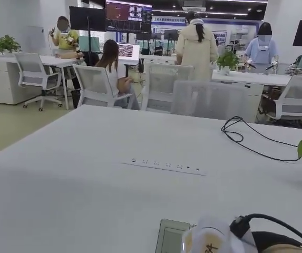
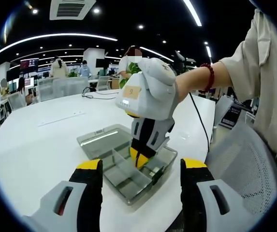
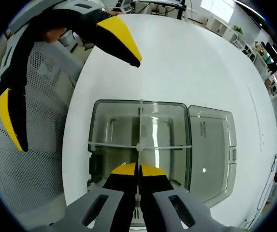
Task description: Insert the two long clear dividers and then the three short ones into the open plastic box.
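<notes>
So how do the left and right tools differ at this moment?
The left tool is open, jaws wide apart; the right tool is shut on a clear divider. The left tool hovers beside the plastic box; the right tool points down into it. Both have yellow-tipped black jaws.

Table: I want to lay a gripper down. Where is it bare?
Bare: the wide table between lid and socket strip, and left of the cable. Crowded: the box, where the right gripper pinches a divider, left gripper open facing it.
</notes>
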A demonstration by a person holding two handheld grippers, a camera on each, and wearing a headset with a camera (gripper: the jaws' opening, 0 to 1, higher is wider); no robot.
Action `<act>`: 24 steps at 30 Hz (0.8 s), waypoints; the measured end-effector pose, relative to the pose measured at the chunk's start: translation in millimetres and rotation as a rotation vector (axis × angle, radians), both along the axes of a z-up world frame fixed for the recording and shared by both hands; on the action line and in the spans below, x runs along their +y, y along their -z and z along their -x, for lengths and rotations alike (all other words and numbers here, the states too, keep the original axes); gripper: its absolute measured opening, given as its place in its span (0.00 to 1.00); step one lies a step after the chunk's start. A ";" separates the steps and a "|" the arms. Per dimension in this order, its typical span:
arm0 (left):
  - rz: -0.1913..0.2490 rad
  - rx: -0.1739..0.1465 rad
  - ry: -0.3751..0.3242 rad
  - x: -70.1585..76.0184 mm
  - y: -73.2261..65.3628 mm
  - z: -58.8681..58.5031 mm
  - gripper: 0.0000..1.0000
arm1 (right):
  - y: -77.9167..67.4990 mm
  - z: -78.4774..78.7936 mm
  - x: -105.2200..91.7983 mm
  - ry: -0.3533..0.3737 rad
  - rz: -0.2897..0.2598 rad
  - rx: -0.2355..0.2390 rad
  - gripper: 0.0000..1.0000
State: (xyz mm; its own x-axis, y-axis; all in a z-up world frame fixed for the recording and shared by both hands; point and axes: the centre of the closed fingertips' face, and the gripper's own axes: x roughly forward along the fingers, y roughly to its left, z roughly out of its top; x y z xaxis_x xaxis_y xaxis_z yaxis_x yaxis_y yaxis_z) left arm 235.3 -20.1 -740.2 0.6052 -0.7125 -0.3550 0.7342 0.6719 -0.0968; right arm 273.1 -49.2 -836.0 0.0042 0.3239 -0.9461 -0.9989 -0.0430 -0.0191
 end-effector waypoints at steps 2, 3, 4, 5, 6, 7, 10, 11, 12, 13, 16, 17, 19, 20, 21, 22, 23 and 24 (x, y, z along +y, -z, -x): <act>-0.001 0.001 -0.002 0.5 0.4 0.0 0.66 | 0.3 0.2 -0.3 -0.007 0.005 0.000 0.01; -0.002 0.002 -0.003 0.5 1.0 0.4 0.66 | 0.3 0.2 -0.2 -0.012 0.006 0.000 0.01; -0.004 0.002 -0.003 0.5 1.4 0.7 0.66 | 0.2 0.3 -0.2 -0.016 0.006 0.000 0.02; -0.006 0.003 -0.002 0.2 1.8 1.2 0.66 | 0.3 0.1 -0.1 -0.014 0.006 0.003 0.02; -0.008 0.002 -0.001 0.0 2.2 1.5 0.66 | 0.3 0.2 -0.3 -0.003 0.003 0.005 0.02; -0.010 0.002 0.000 -0.2 2.4 1.8 0.66 | 0.2 0.2 -0.5 0.007 0.001 0.008 0.02; -0.013 -0.001 0.005 -1.3 1.7 2.3 0.67 | -0.3 0.6 -0.7 -0.002 -0.008 0.006 0.03; -0.013 -0.002 0.006 -1.5 1.4 2.2 0.67 | -0.6 0.6 -0.6 -0.008 -0.012 0.005 0.03; -0.012 -0.004 0.005 -1.6 1.0 2.1 0.67 | -0.8 0.4 -0.9 -0.007 -0.013 0.005 0.03; -0.012 -0.004 0.005 -1.7 0.7 2.0 0.67 | -1.0 -0.3 -0.9 -0.004 -0.016 0.002 0.04; -0.013 -0.004 0.006 -1.9 0.6 2.0 0.68 | -6.1 -1.8 -0.2 0.016 -0.049 0.015 0.10; -0.014 -0.004 0.006 -1.9 0.8 2.0 0.68 | -8.3 -1.0 1.2 0.024 -0.063 0.025 0.11; -0.014 -0.004 0.008 -2.3 0.8 2.2 0.68 | -13.2 0.1 3.1 0.049 -0.089 0.043 0.16; -0.015 -0.004 0.008 -2.3 0.8 2.2 0.68 | -15.1 0.9 3.4 0.051 -0.097 0.050 0.17; -0.016 -0.004 0.008 -2.4 0.8 2.2 0.68 | -17.0 2.0 3.8 0.054 -0.105 0.057 0.18; -0.016 -0.005 0.009 -2.5 0.7 2.2 0.68 | -19.5 3.6 4.2 0.056 -0.115 0.064 0.19; -0.017 -0.005 0.009 -2.7 0.6 2.1 0.68 | -21.3 4.4 4.3 0.054 -0.122 0.067 0.20; -0.017 -0.005 0.009 -2.6 0.5 2.1 0.69 | -22.9 4.7 4.5 0.056 -0.129 0.067 0.22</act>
State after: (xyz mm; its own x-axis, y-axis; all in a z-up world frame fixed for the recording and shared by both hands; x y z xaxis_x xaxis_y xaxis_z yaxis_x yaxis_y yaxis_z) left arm 233.3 -22.8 -740.7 0.6007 -0.7118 -0.3640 0.7404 0.6671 -0.0824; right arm 268.4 -44.7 -813.1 -0.0363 0.4440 -0.8953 -0.9989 0.0112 0.0461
